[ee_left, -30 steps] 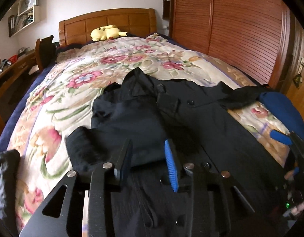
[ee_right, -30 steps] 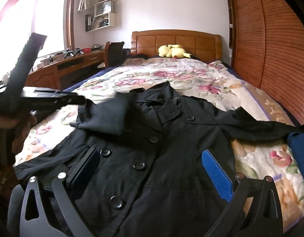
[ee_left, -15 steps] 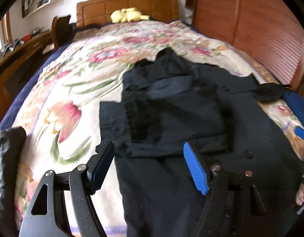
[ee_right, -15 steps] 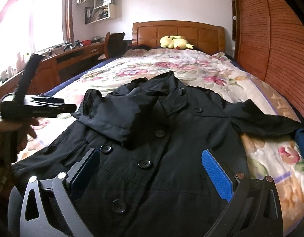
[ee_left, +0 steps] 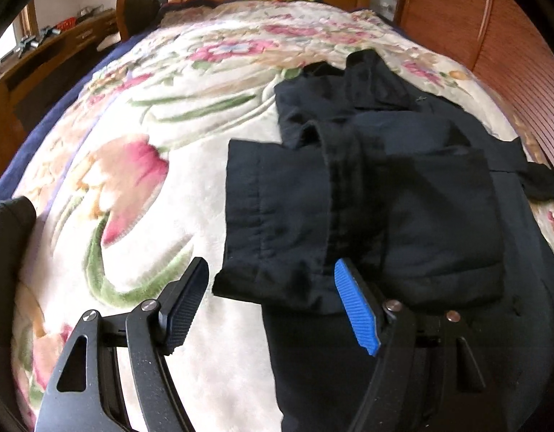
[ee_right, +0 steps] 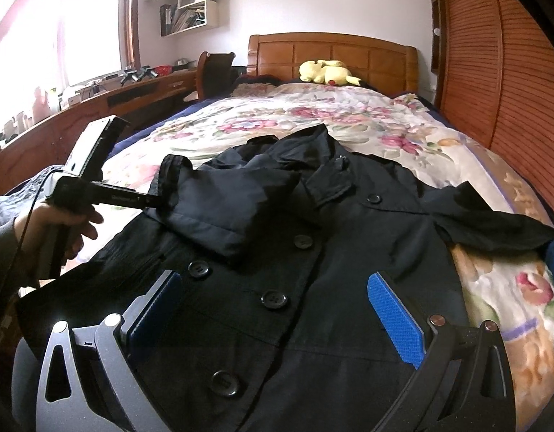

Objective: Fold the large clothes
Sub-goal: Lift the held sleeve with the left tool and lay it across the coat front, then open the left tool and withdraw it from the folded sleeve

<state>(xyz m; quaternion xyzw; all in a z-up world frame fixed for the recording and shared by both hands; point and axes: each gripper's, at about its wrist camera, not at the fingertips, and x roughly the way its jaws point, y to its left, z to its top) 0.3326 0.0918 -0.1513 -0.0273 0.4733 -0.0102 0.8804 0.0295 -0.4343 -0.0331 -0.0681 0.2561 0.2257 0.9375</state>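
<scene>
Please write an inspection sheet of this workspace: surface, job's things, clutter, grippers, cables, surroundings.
Surface: bed with floral cover.
Job's things: black coat lying buttons up; one sleeve folded across the chest, the other sleeve stretched out sideways.
Clutter: yellow plush at the headboard; dark cloth at the bed edge.
Grippers: left hand-held gripper open, above the folded sleeve's cuff, gripping nothing; right hand-held gripper open above the coat front.
Cables: thin black cable by the left hand.
Surroundings: wooden wardrobe, desk, window, wall shelf.
</scene>
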